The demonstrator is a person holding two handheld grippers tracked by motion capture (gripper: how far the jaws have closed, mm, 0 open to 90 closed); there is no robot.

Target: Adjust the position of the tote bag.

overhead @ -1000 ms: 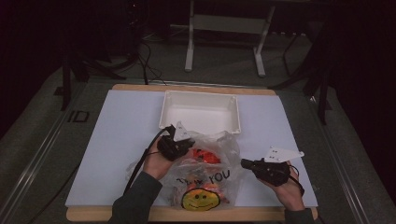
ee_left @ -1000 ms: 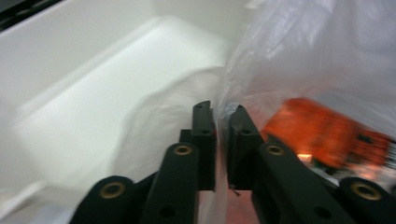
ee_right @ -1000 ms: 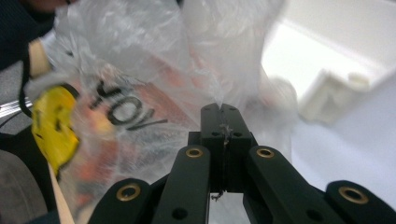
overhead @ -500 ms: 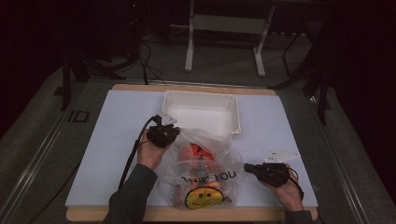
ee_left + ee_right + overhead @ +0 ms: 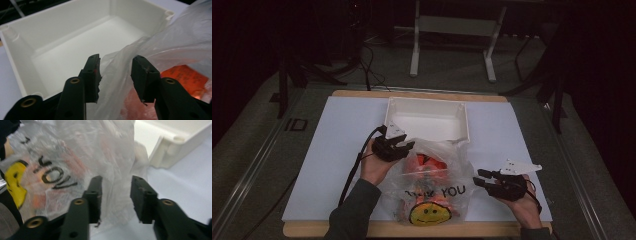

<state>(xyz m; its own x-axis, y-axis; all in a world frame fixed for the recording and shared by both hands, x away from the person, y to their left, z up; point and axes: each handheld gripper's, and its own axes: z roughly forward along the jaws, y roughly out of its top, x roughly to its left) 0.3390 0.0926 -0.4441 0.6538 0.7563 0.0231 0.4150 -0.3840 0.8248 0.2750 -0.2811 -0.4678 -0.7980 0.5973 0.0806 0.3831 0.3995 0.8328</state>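
Note:
A clear plastic bag (image 5: 437, 172) printed with "THANK YOU" and a yellow smiley lies at the front middle of the table, with orange packets inside. My left gripper (image 5: 404, 146) is at the bag's top left corner, just in front of the white bin (image 5: 427, 101). Its jaws have just been opening, and the bag's film (image 5: 175, 42) hangs loose between them in the left gripper (image 5: 116, 61) view. My right gripper (image 5: 480, 177) is at the bag's right edge. Its jaws have also just been opening, with the bag's film (image 5: 75, 150) slack between the right gripper (image 5: 116, 181) jaws.
The empty white bin (image 5: 50, 32) stands behind the bag, its corner (image 5: 172, 152) close to the right gripper's side. A white mat (image 5: 337, 150) covers the wooden table. A black cable (image 5: 354, 167) trails from the left gripper. Metal stand legs (image 5: 414, 50) stand on the dark floor beyond.
Both grippers' jaws have gone from shut on the bag's edges to open. The left hand has shifted slightly toward the bin. The bag has slumped a little on the mat.

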